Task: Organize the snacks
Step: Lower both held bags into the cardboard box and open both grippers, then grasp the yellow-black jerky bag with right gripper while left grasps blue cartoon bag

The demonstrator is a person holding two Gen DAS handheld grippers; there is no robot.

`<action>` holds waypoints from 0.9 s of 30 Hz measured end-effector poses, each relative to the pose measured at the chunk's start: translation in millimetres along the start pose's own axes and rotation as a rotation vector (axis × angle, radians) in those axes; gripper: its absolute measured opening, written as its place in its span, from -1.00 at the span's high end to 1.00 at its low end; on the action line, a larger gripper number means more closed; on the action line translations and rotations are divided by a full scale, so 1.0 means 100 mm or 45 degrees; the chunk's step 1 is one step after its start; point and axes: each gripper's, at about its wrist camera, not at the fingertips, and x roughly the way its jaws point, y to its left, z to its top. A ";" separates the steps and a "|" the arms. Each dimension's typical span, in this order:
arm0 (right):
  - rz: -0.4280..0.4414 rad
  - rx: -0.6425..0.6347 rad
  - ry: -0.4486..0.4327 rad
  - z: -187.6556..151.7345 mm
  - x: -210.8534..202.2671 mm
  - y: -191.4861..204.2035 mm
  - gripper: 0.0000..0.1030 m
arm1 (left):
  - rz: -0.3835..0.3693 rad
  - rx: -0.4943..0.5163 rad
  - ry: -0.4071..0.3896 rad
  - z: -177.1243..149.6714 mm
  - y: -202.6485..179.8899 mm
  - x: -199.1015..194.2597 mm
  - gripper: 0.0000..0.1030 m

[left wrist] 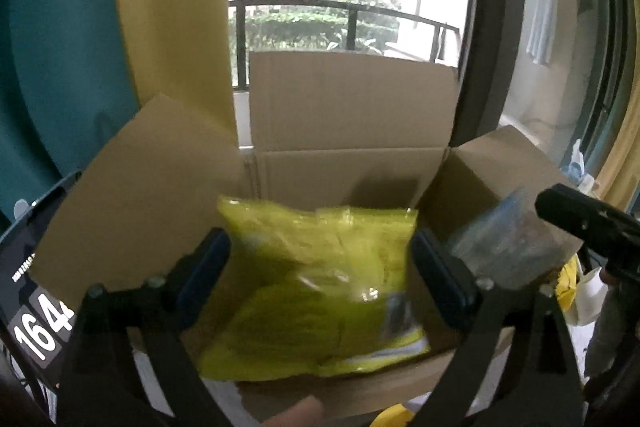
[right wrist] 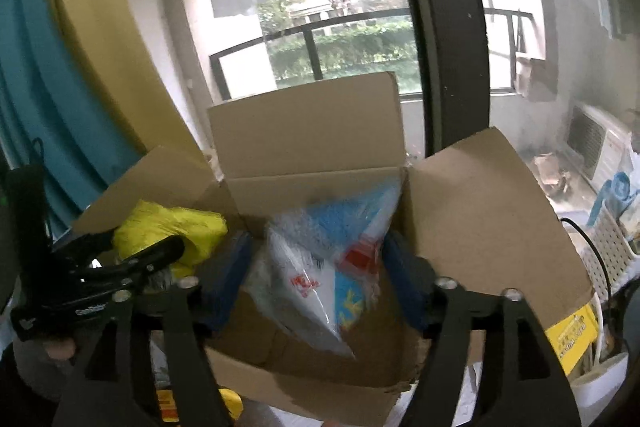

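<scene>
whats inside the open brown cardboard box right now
Inside the open brown cardboard box sit a crinkly yellow plastic snack bag and a clear plastic bag with blue and red print. The bags cover most of the box floor, hiding anything beneath.

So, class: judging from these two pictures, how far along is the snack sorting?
Done: the yellow plastic snack bag lies inside the open brown cardboard box. In hand: the clear blue-and-white snack bag sits over the box between the open right hand-held gripper. Left: yellow packets beside the box.
</scene>
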 end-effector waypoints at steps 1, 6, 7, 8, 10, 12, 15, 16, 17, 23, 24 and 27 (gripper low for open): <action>0.001 0.000 -0.002 0.00 -0.01 0.00 -0.48 | 0.000 -0.001 -0.011 0.01 -0.01 -0.05 -0.82; -0.013 0.004 -0.014 -0.01 -0.15 -0.01 -0.48 | -0.016 -0.022 -0.051 0.04 0.02 -0.28 -0.82; -0.009 0.011 -0.013 -0.01 -0.15 -0.02 -0.48 | -0.024 -0.020 -0.065 0.03 0.01 -0.36 -0.82; 0.002 0.013 -0.015 -0.02 -0.19 -0.01 -0.48 | -0.023 -0.015 -0.075 0.02 0.00 -0.44 -0.82; 0.018 -0.008 -0.018 -0.09 -0.30 0.05 -0.48 | -0.022 -0.021 -0.091 0.00 -0.01 -0.55 -0.82; 0.033 -0.030 -0.010 -0.17 -0.39 0.12 -0.48 | -0.027 -0.021 -0.108 -0.09 -0.02 -0.70 -0.82; 0.061 -0.065 0.011 -0.29 -0.51 0.23 -0.48 | -0.033 -0.027 -0.116 -0.18 0.00 -0.88 -0.82; 0.071 -0.080 0.019 -0.33 -0.56 0.27 -0.48 | -0.035 -0.034 -0.114 -0.19 0.01 -0.88 -0.82; 0.079 -0.094 0.027 -0.37 -0.59 0.31 -0.48 | -0.034 -0.039 -0.111 -0.23 0.01 -0.94 -0.82; 0.120 -0.187 0.086 -0.62 -0.72 0.54 -0.48 | -0.022 -0.065 -0.084 -0.56 0.06 -1.16 -0.82; 0.126 -0.203 0.101 -0.67 -0.72 0.58 -0.48 | -0.020 -0.069 -0.077 -0.63 0.07 -1.18 -0.82; 0.144 -0.231 0.147 -0.82 -0.72 0.68 -0.48 | -0.015 -0.088 -0.046 -0.80 0.14 -1.26 -0.82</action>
